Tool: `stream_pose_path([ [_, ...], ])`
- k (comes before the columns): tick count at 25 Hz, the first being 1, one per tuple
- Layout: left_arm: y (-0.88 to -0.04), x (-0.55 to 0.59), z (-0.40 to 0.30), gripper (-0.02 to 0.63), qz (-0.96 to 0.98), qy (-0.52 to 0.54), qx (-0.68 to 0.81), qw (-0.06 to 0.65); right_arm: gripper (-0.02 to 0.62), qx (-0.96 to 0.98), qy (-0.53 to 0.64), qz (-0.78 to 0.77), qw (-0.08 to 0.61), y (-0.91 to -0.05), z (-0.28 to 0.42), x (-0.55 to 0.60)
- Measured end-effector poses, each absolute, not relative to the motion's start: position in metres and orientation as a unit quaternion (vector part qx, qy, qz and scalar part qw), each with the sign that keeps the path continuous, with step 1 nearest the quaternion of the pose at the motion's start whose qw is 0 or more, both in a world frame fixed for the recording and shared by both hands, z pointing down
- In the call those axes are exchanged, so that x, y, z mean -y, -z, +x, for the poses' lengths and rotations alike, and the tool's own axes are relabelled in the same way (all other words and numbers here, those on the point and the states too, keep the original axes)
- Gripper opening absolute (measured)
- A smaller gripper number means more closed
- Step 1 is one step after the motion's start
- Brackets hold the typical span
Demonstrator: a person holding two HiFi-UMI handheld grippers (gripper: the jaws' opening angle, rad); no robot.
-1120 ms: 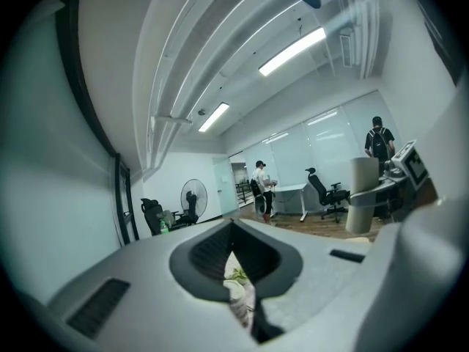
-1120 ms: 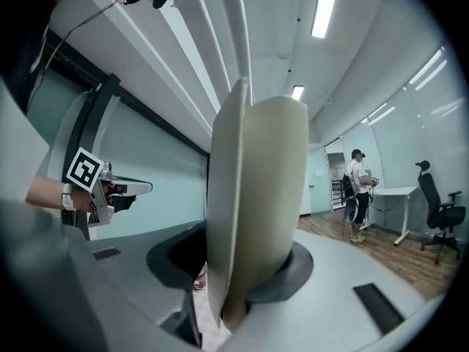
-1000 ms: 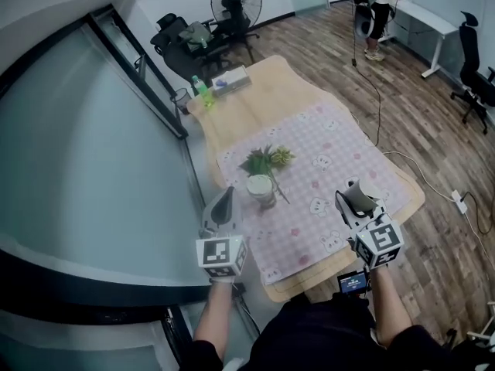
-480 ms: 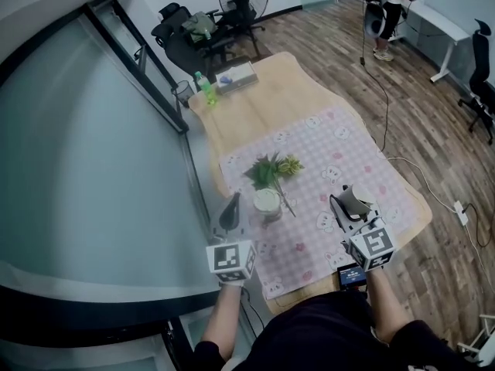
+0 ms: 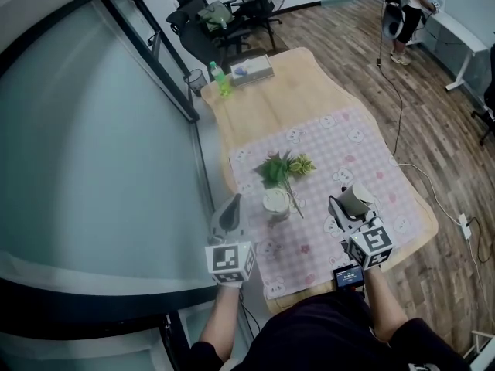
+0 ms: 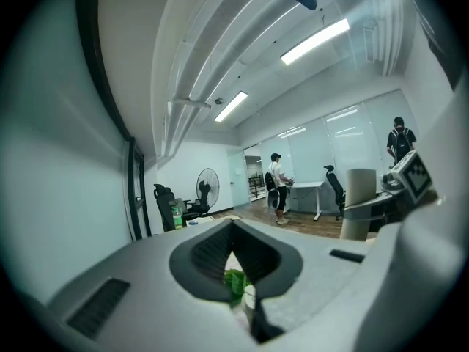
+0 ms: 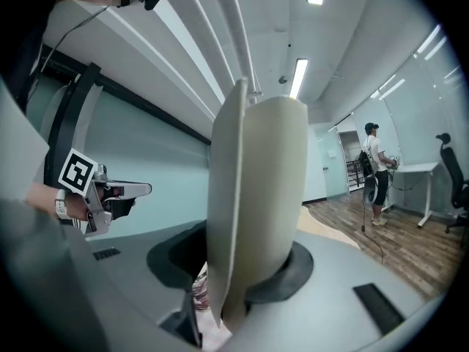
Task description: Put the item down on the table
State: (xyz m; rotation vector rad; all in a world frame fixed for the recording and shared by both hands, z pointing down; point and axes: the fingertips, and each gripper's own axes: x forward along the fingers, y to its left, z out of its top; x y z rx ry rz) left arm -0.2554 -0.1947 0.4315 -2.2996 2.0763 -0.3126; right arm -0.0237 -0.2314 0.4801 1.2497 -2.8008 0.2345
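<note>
My right gripper [image 5: 346, 204] is shut on a cream rolled tube [image 5: 357, 198], held upright above the pink checked cloth [image 5: 348, 149] near the table's front right. In the right gripper view the tube [image 7: 256, 211] stands between the jaws of the right gripper [image 7: 238, 299] and fills the middle of the picture. My left gripper [image 5: 230, 204] hangs at the table's left edge, jaws together and empty. Through the left gripper [image 6: 245, 303] I glimpse green leaves [image 6: 236, 281]. A pale cup [image 5: 276, 202] and leafy sprigs [image 5: 285, 165] sit on the cloth between both grippers.
The wooden table [image 5: 294, 99] carries a green bottle [image 5: 224, 82] and a tissue box [image 5: 254, 69] at its far end. A glass wall [image 5: 100, 168] runs along the left. Office chairs [image 5: 209, 22] and a fan stand beyond; a person [image 5: 406, 10] stands far right. A cable [image 5: 445, 203] lies on the floor.
The head view has swung, so the table sits further right and lower in the picture. The right gripper with the tube is slightly nearer the cup. Both grips look unchanged.
</note>
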Motion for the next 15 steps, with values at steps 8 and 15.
stream_pose_path([
  [8, -0.443, 0.198, -0.259, 0.0, -0.736, 0.107, -0.669, 0.006, 0.166, 0.907, -0.084, 0.409, 0.062, -0.514, -0.028, 0.245],
  [15, -0.445, 0.191, -0.261, 0.0, -0.737, 0.11, -0.667, -0.003, 0.164, 0.896, -0.036, 0.425, 0.12, -0.614, -0.047, 0.262],
])
